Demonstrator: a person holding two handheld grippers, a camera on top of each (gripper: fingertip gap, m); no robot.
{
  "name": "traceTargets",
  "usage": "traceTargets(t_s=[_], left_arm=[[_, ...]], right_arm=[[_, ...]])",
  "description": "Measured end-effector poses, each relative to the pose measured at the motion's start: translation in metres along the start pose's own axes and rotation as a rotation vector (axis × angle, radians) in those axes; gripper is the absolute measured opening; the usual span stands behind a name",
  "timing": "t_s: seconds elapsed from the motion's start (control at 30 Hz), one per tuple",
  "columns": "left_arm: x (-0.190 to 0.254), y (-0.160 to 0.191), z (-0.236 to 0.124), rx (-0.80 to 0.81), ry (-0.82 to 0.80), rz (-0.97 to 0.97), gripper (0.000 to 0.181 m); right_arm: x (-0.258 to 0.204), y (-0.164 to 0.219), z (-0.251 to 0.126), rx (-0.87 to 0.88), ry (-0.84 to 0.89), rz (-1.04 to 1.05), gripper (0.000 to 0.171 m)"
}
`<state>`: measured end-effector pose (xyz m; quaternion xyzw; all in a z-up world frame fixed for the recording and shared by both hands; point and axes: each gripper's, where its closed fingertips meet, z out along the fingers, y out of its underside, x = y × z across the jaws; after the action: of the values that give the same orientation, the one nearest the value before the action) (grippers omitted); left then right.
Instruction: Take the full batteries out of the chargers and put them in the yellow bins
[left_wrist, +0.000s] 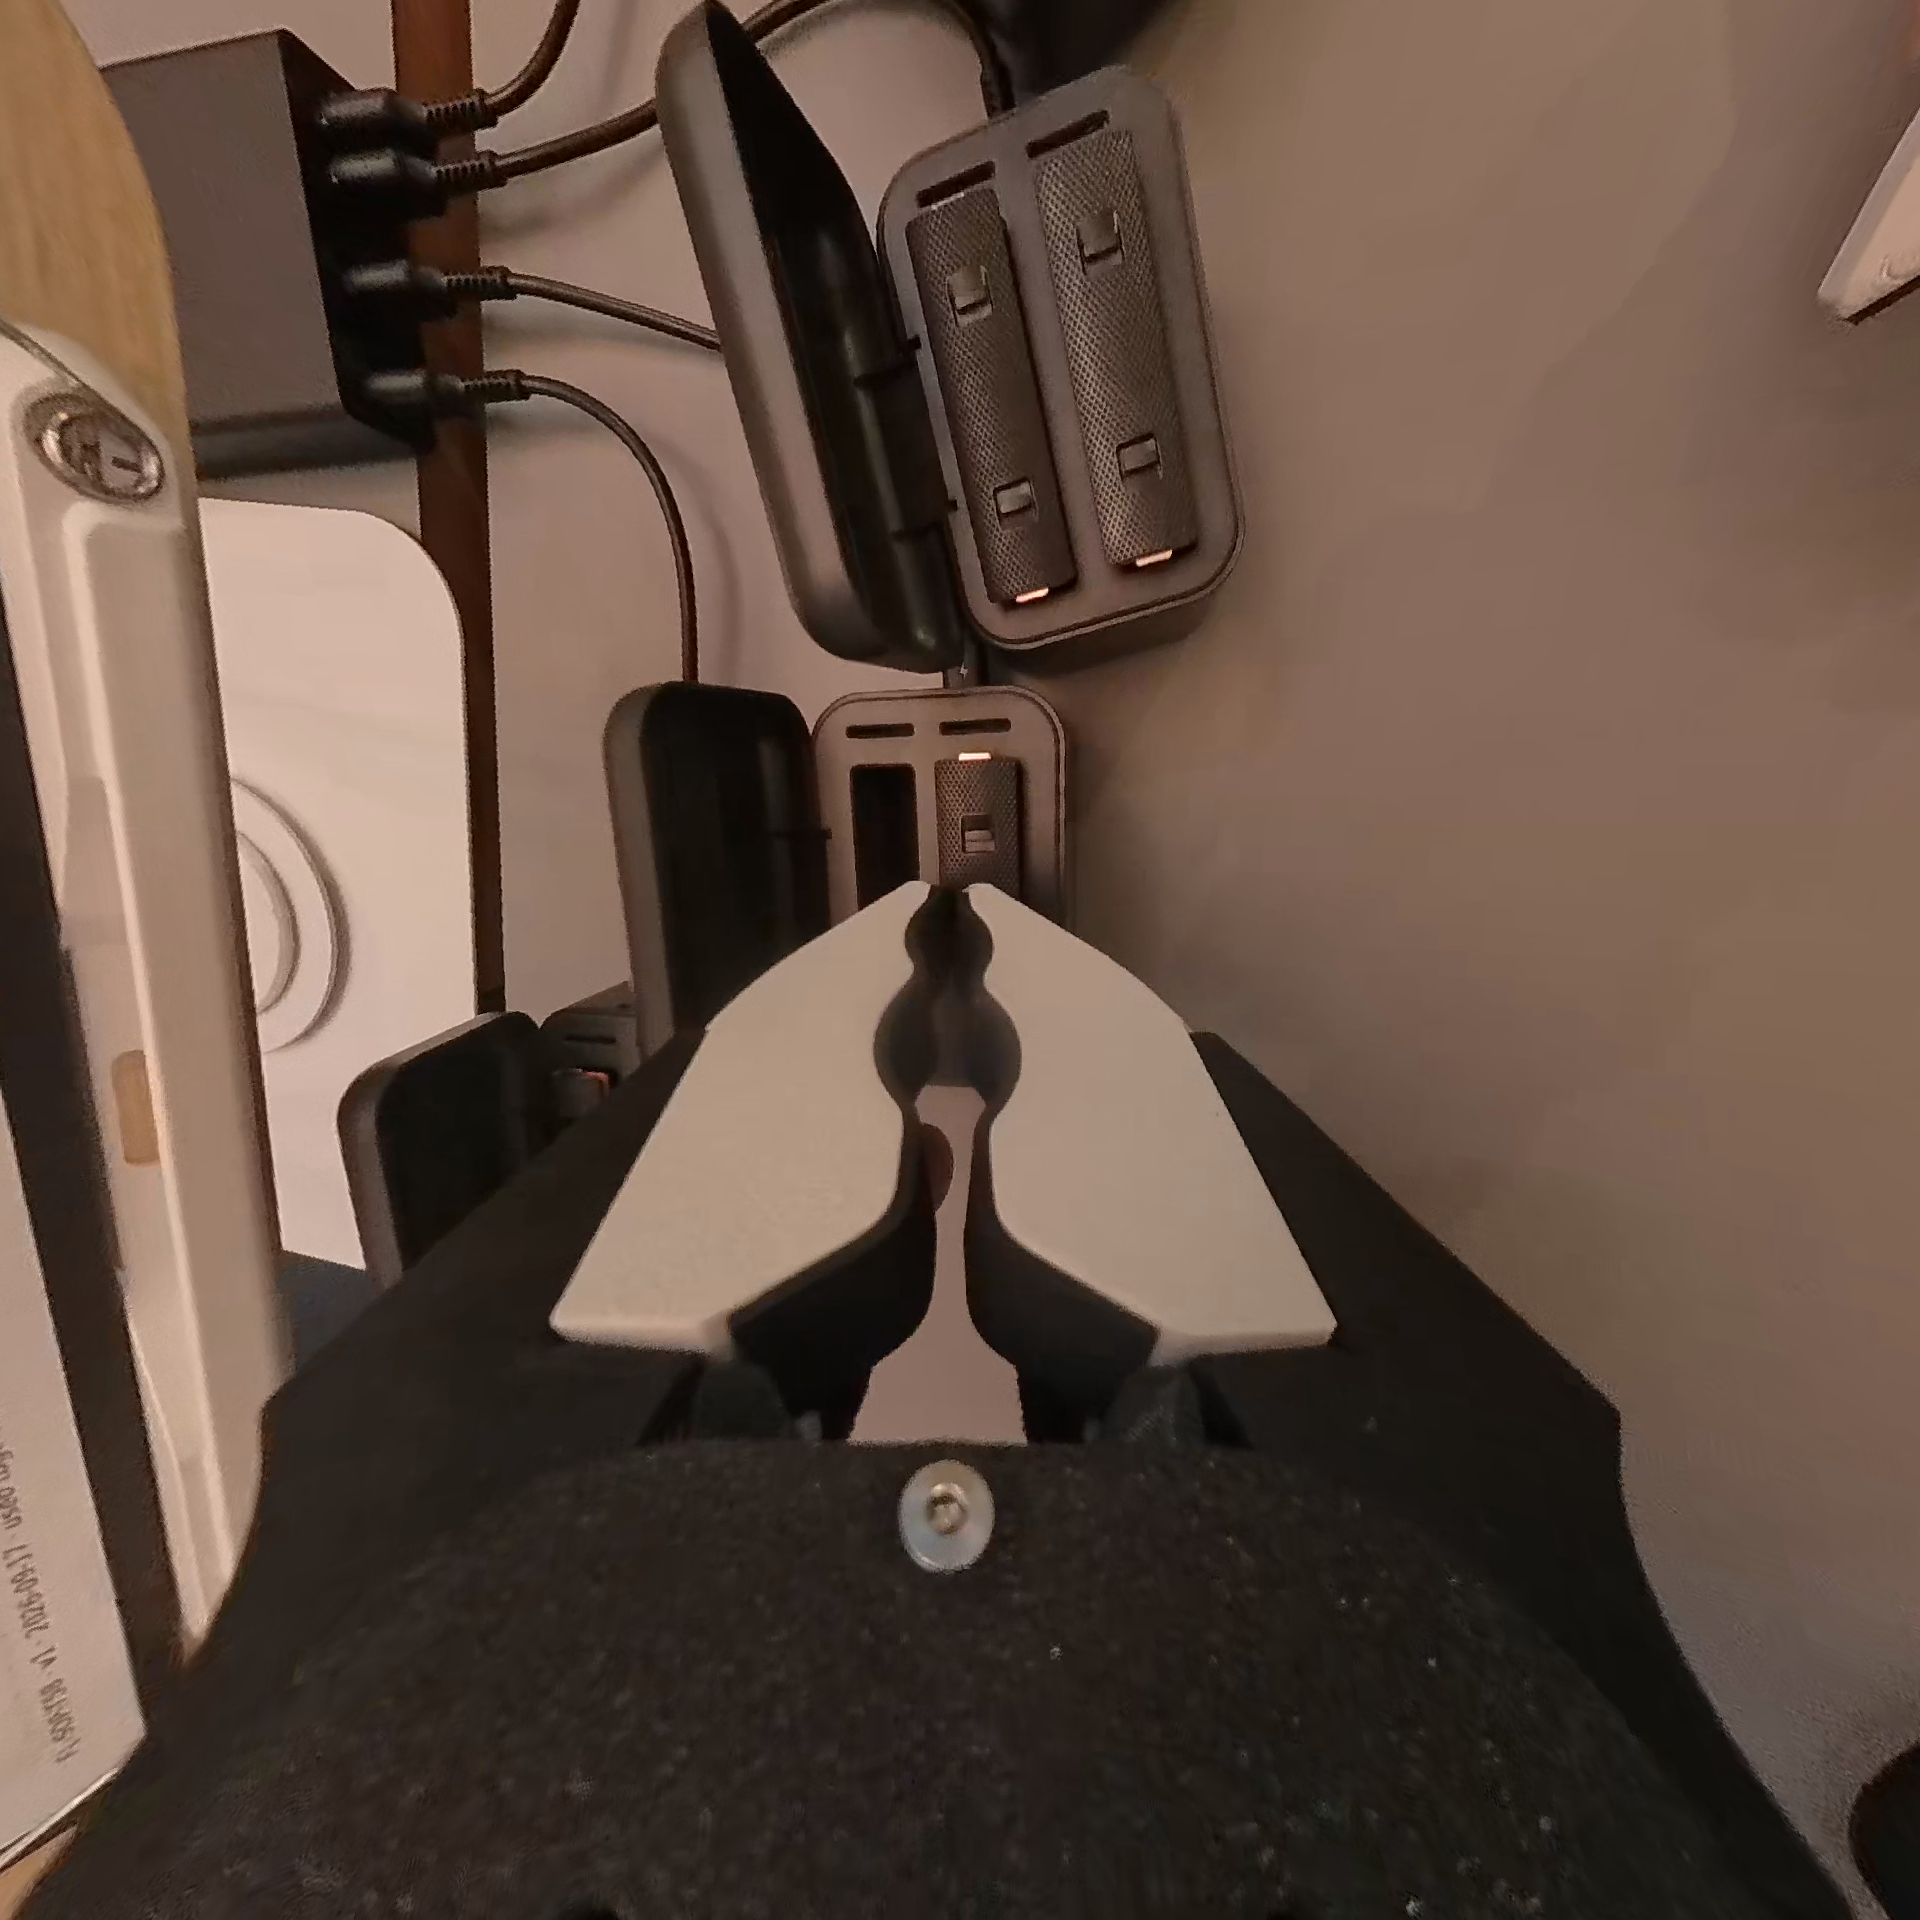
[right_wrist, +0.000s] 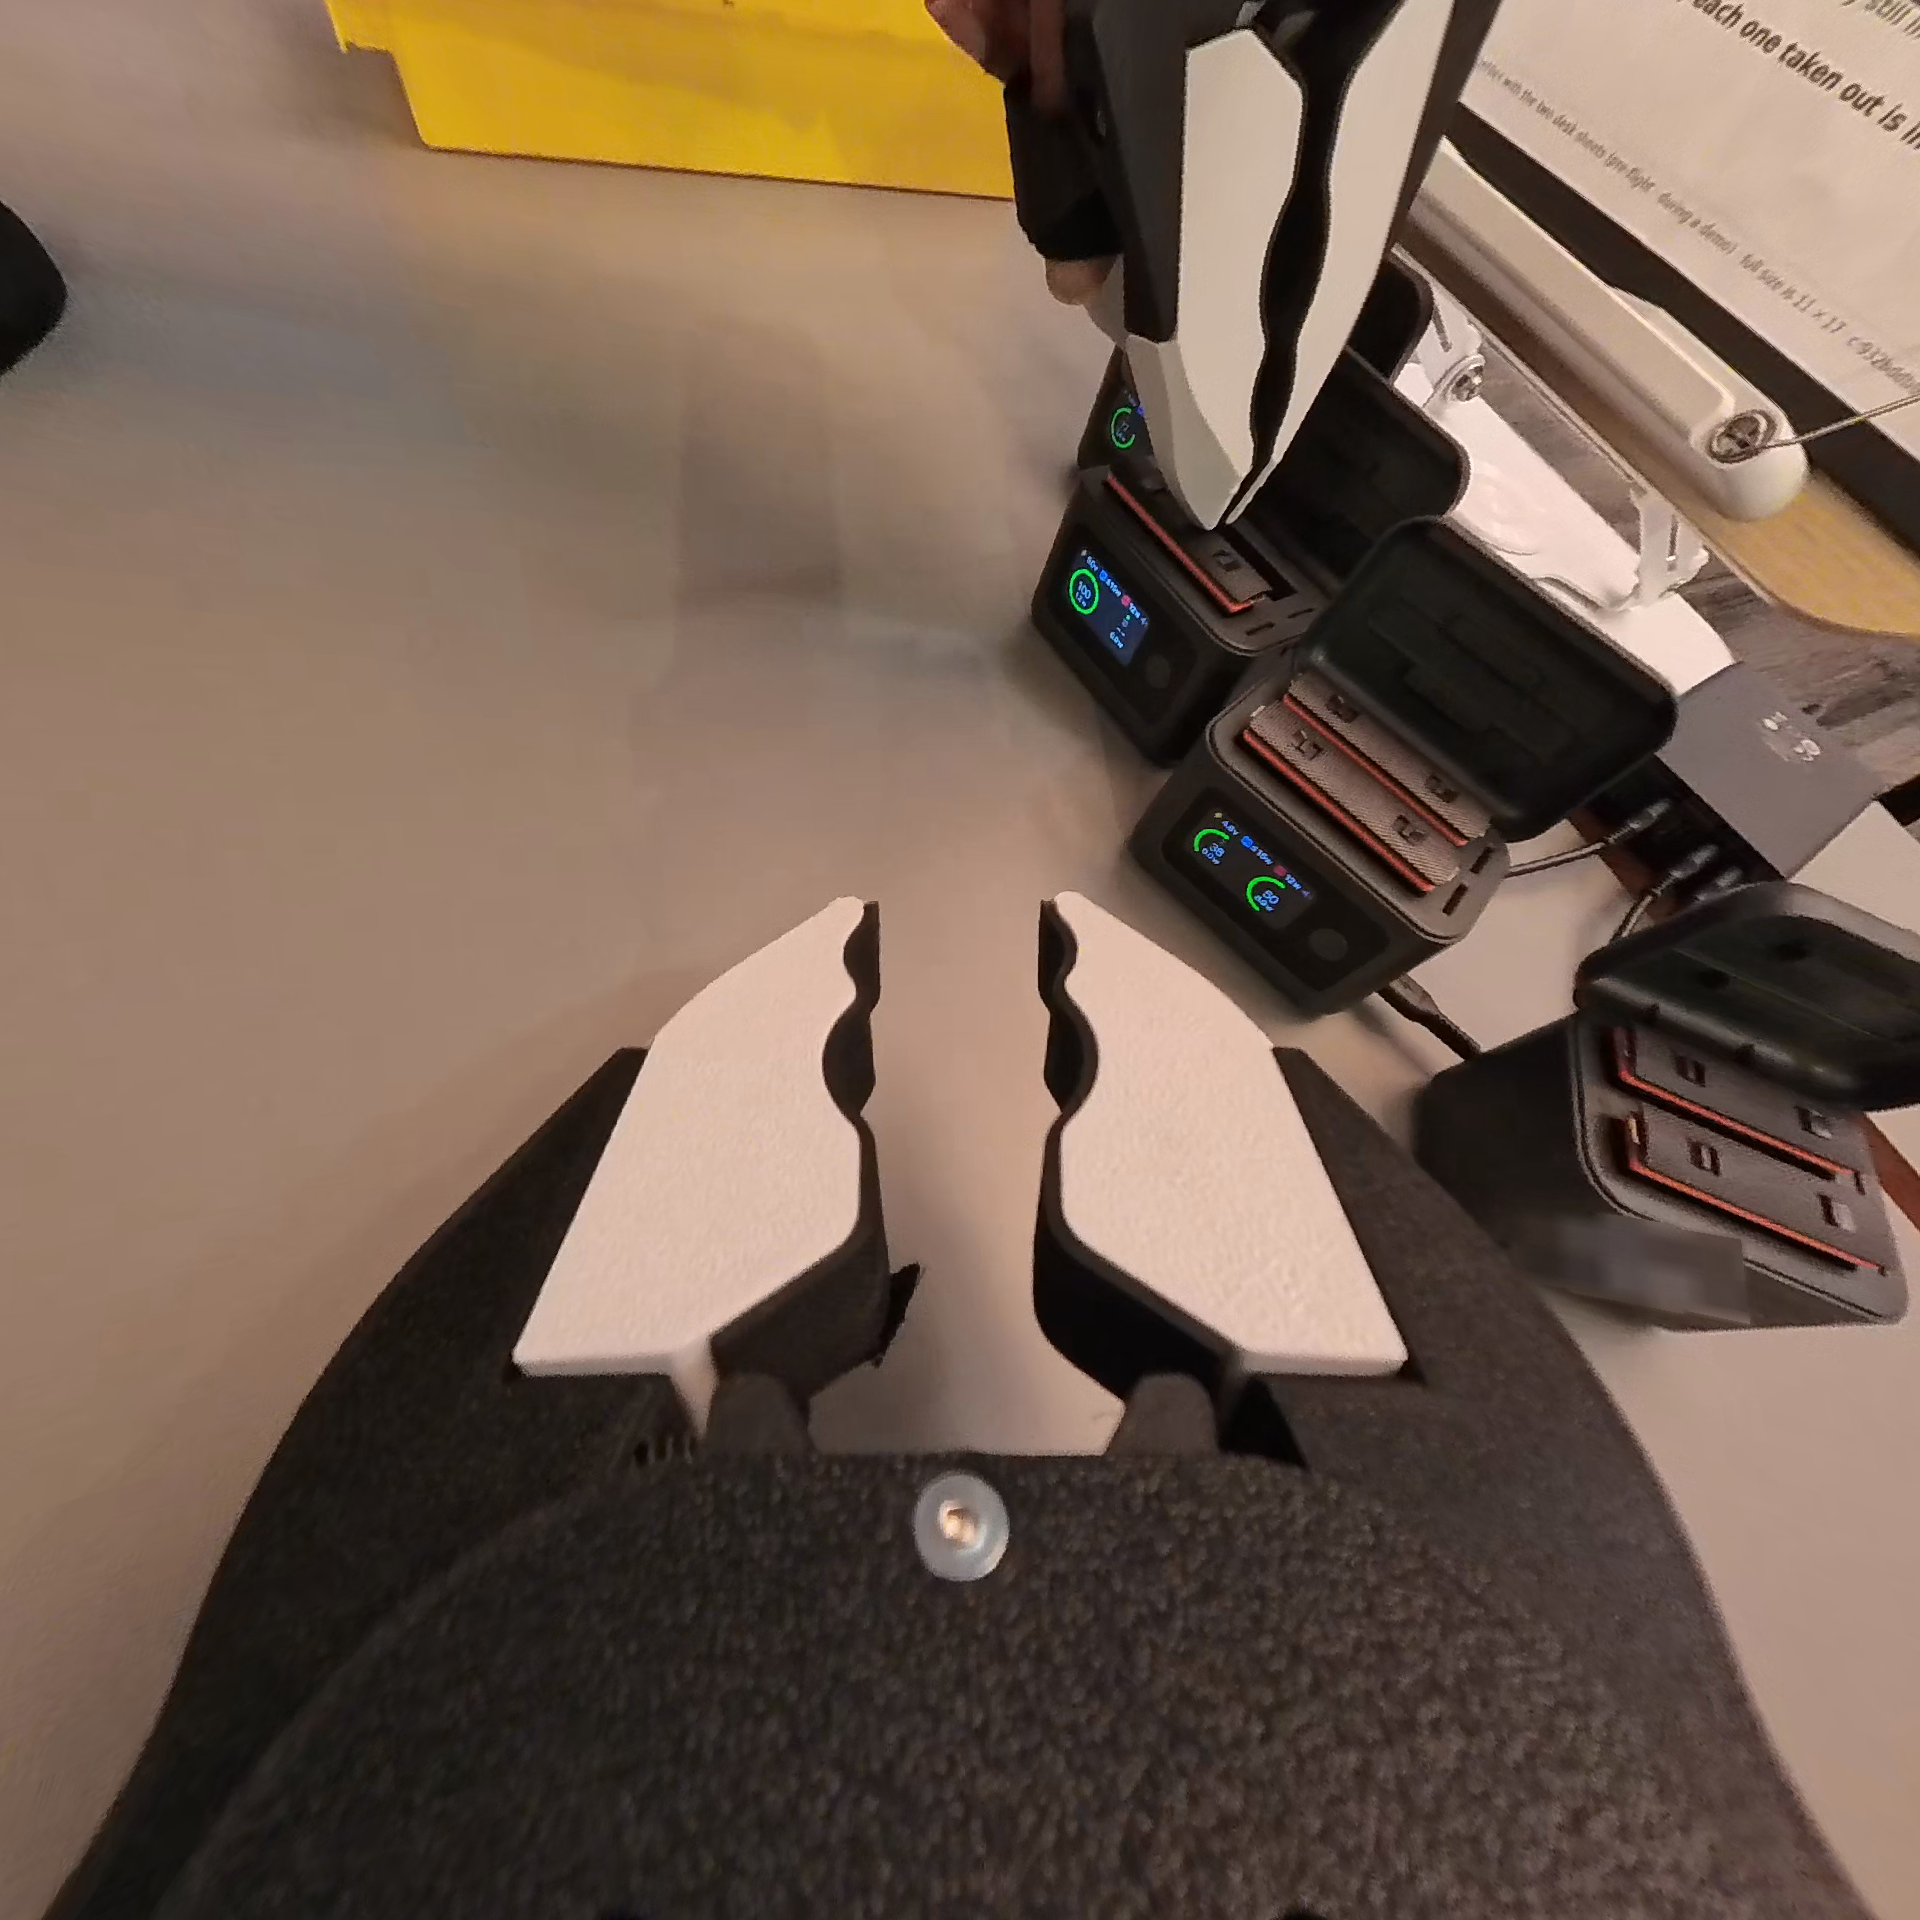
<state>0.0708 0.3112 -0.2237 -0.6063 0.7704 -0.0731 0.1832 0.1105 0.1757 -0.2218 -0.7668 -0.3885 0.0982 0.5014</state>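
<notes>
In the left wrist view my left gripper is shut, its tips right at the near end of a dark battery in the right slot of an open charger. That charger's left slot is empty. I cannot tell whether the tips touch the battery. The right wrist view shows the same gripper pointing down onto that charger. My right gripper is open and empty above the bare table. The yellow bin stands at the far edge.
A second open charger holds two batteries, as does a third one at the right. Another charger sits behind the left gripper. A grey power hub with cables stands behind the chargers. A white stand lies at the back right. There is about 15 centimetres between the tips of the two grippers.
</notes>
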Motion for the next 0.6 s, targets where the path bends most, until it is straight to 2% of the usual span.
traceTargets(t_s=[0.37, 0.47, 0.6], left_arm=[[0.0, -0.001, 0.0, -0.023, 0.01, -0.047, 0.0], [0.0, -0.002, -0.001, 0.004, -0.016, 0.0, 0.0], [0.001, -0.02, -0.012, 0.192, -0.079, -0.056, 0.0]], right_arm=[[0.0, -0.002, -0.002, 0.01, 0.005, 0.001, 0.029], [0.001, -0.003, -0.003, 0.014, 0.008, 0.003, 0.029], [0.003, -0.002, -0.003, 0.015, 0.014, 0.009, 0.029]])
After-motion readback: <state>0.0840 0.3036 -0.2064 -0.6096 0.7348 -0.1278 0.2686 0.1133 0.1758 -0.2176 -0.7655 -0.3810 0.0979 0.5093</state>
